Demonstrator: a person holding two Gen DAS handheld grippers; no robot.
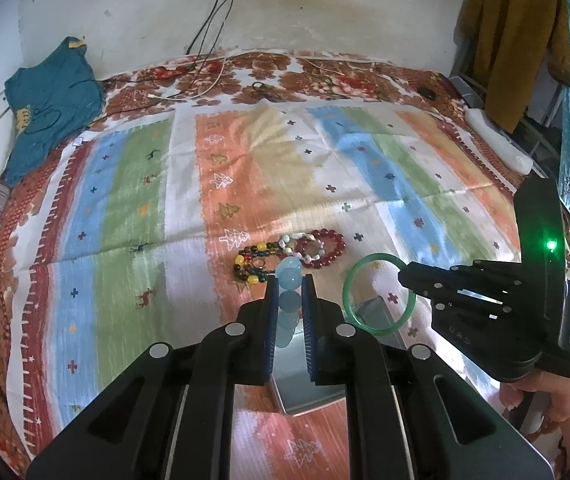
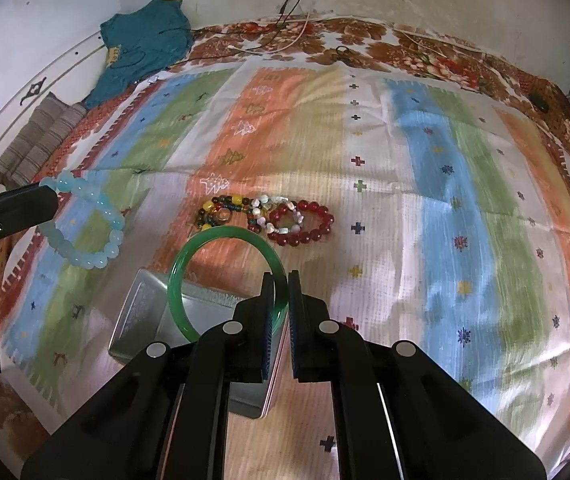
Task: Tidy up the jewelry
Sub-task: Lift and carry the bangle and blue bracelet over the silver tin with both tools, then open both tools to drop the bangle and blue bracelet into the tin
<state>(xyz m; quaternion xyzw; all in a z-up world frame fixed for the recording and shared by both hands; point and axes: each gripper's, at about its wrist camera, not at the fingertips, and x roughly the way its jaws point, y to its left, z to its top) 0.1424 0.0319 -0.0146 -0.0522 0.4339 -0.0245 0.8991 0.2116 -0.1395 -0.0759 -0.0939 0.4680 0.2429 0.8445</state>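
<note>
- We pinch the pale blue bead bracelet (image 1: 288, 300) in the left gripper (image 1: 289, 292) — its beads sit edge-on between the pads, lifted over the striped cloth (image 1: 133, 184).
- We clamp the green bangle (image 2: 225, 280) in the right gripper (image 2: 281, 292), the ring standing out ahead of the fingertips, above the metal tin (image 2: 189, 320).
- The tin lies near the cloth's front edge, under both grippers.
- Toward the cloth's middle, beyond the tin, lie the red bead bracelet (image 2: 305, 222), a pearly one (image 2: 263, 208) and a yellow-and-dark one (image 2: 221, 206) — touching in a row.
</note>
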